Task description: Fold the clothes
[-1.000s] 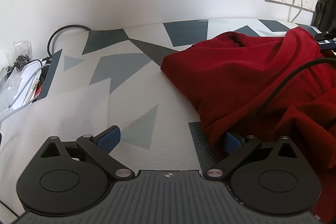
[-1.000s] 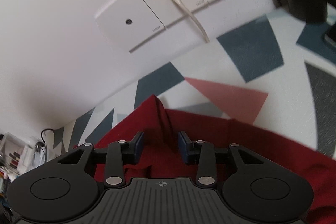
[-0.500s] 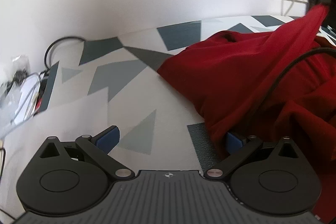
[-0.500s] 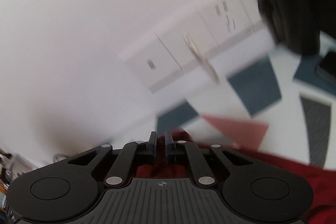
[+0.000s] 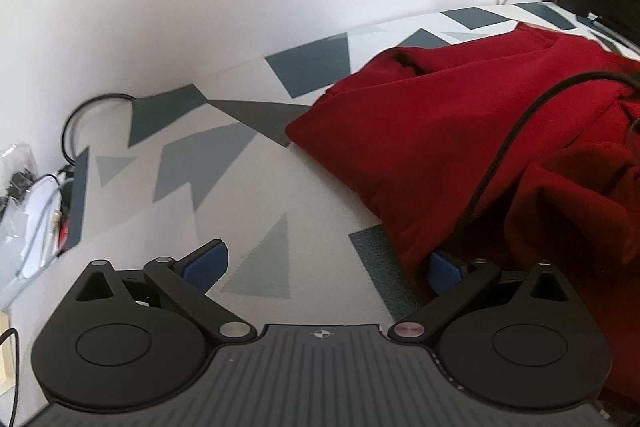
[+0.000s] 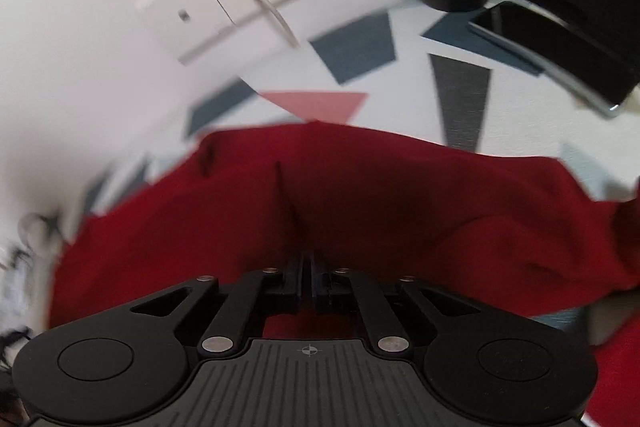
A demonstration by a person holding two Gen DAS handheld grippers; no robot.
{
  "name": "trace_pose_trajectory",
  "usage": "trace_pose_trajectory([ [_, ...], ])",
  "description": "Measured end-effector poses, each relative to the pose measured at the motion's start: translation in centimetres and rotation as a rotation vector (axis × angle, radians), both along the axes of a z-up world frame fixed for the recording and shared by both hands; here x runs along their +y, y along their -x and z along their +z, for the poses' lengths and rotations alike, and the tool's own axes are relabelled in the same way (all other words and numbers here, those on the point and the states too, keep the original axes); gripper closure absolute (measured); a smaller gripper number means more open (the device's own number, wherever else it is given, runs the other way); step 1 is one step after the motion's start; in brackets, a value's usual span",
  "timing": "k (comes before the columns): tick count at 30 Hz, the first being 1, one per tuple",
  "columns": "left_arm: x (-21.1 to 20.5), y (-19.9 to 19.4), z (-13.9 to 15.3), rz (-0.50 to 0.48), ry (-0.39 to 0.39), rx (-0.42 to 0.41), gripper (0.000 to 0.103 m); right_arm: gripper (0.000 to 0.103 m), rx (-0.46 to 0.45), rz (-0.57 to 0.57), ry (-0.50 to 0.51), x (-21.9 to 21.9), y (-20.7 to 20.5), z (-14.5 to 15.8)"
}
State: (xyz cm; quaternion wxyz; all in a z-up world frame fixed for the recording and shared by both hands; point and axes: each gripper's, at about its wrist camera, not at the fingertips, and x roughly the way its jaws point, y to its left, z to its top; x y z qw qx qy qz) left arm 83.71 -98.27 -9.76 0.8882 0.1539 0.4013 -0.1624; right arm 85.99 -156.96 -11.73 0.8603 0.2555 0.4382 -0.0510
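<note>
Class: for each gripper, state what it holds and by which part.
The right gripper is shut on a raised pinch of the red garment. The left gripper stands open and holds nothing.

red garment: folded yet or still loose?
Still loose. The red garment lies bunched in uneven heaps on the patterned cloth, and the right gripper pinches a ridge of it.
</note>
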Motion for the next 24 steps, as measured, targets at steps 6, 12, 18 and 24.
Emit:
trace_pose_trajectory([
  [6,2.3,-0.6,2.7,-0.003,0.184,0.081,0.001,0.075,-0.102,0.052,0.014,0.3,-1.7,1.9],
  [12,5.7,-3.3,4.8,0.144,0.446,0.102,0.002,0.072,-0.108,0.039,-0.022,-0.3,-4.4,0.4],
  [18,5.0,-9.2,1.2,0.294,0.593,0.198,0.020,0.062,-0.094,0.010,-0.083,-0.5,-5.8,-1.1],
  [24,4.4,-11.9,-0.2,0.352,0.685,0.227,0.058,0.065,-0.087,0.007,-0.104,-0.2,-5.8,-2.0],
])
